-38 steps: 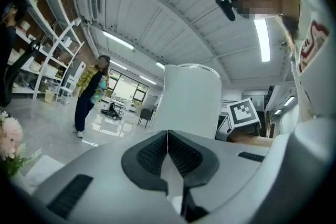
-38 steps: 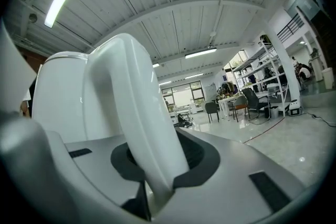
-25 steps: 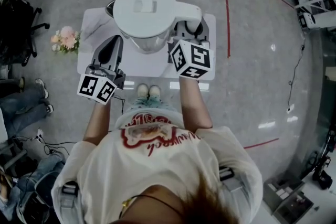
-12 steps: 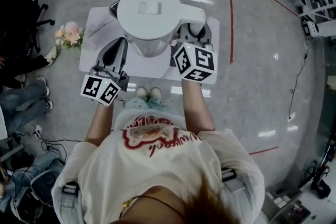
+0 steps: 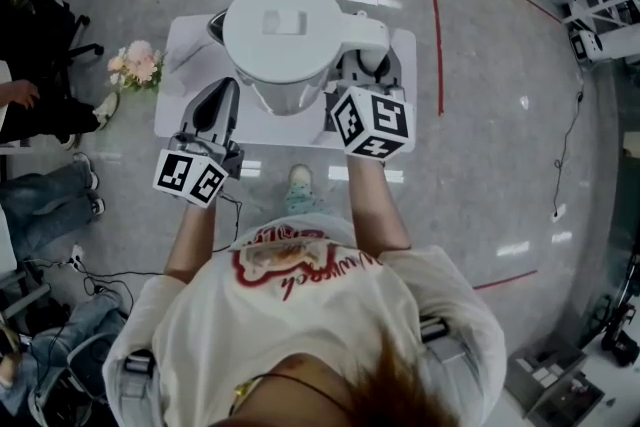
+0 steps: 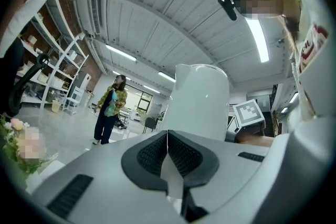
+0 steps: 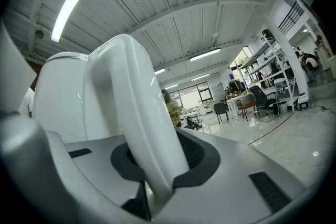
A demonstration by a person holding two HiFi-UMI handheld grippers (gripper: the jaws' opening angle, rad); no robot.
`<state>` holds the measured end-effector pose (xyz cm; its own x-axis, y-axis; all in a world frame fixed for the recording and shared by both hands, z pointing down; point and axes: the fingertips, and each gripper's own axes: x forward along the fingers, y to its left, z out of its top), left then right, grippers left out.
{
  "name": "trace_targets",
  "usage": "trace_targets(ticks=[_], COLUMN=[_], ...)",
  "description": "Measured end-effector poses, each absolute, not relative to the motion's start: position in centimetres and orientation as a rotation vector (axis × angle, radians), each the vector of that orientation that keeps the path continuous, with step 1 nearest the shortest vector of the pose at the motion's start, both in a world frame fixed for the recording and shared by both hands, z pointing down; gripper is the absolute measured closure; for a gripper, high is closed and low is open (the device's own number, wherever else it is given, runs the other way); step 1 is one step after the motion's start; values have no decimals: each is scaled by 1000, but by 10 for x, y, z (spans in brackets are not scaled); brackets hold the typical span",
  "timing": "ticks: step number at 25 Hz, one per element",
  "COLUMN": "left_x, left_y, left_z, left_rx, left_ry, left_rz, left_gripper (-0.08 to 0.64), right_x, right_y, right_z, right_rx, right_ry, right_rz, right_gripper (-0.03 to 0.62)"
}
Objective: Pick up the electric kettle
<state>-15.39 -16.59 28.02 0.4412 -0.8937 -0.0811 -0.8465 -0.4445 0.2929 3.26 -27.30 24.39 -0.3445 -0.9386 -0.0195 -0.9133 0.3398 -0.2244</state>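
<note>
The white plastic electric kettle (image 5: 282, 35) was gripped by its curved handle in the right hand-held gripper (image 7: 157, 170), apparently lifted above the small white surface (image 5: 290, 130). The left hand-held gripper (image 6: 167, 152), closed and empty, was positioned just left of the body, perhaps for steadying.

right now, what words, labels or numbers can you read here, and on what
No text reads clearly.
Red script on the t-shirt: blurred, upside down, unreadable.
Marker cubes: square code patterns, no words.
Electric kettle: no print shows.
</note>
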Motion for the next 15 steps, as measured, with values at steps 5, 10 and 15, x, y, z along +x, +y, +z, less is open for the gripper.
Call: trace_targets(ticks=[5, 10, 15], left_x=[-173, -200, -215], left_y=[-123, -71, -21], left_z=[277, 281, 284], left_rx=[2498, 2495, 2522], left_ry=[-1517, -1509, -1468], left_rz=[-343, -355, -352], left_gripper=[548, 548, 548], right_x=[18, -11, -30], right_y=[-232, -178, -120], right_z=[245, 250, 253], right_rx=[-1729, -1731, -1752], right_ry=[2429, 2434, 2421], right_rz=[-258, -258, -252], right_gripper=[512, 512, 512])
